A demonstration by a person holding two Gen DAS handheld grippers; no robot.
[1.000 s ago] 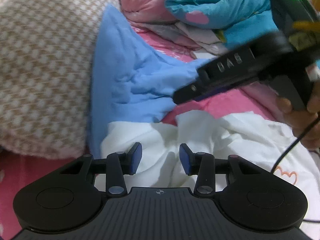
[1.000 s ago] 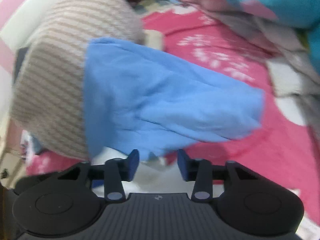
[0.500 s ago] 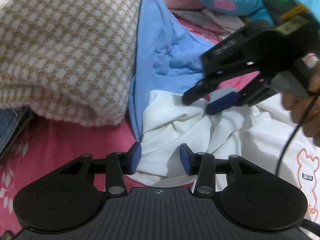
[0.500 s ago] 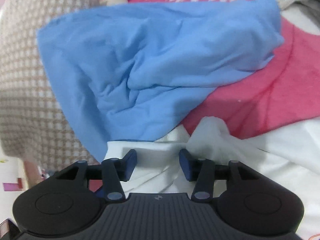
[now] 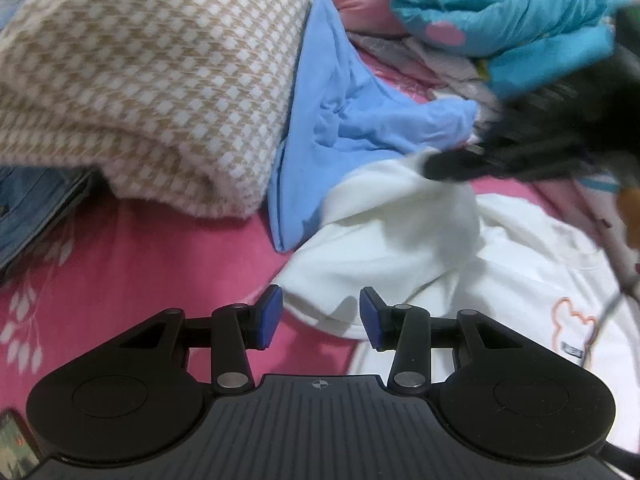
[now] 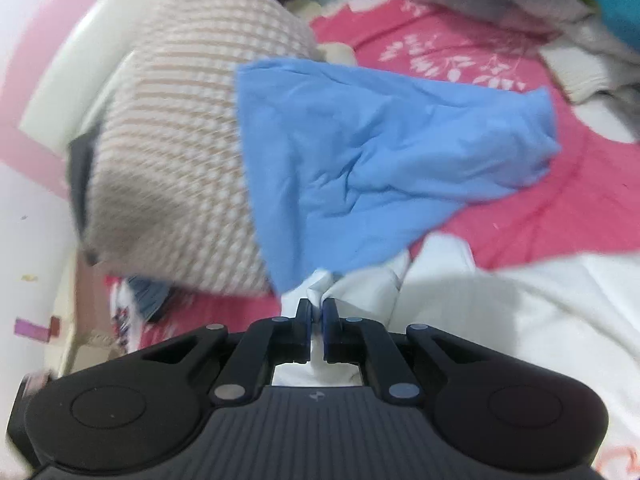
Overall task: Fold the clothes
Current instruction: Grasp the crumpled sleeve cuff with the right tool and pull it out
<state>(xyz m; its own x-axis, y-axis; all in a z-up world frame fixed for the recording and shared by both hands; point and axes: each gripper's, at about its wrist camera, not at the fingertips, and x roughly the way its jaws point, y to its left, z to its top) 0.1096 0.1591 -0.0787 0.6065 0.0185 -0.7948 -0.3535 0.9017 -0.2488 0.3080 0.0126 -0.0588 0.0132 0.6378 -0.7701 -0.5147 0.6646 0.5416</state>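
A white garment (image 5: 404, 252) with an orange bear outline lies crumpled on the pink bed sheet (image 5: 132, 264). My right gripper (image 6: 317, 312) is shut on a bunched fold of the white garment (image 6: 500, 312), lifting it; in the left wrist view the right gripper (image 5: 436, 168) shows as a dark blur pulling a peak of cloth up. My left gripper (image 5: 320, 316) is open, and the white garment's near edge lies in the gap between its blue pads without being pressed. A light blue garment (image 6: 380, 160) lies behind the white one.
A beige houndstooth pillow (image 5: 152, 92) sits at left, with dark denim (image 5: 32, 208) beside it. A teal quilt with pink spots (image 5: 500, 20) and grey-white clothes are piled at the back right. A hand (image 5: 630, 216) and a cable show at the right edge.
My right gripper closed on a fold of the white garment and lifted it. The left gripper drew back toward the garment's near edge, staying open.
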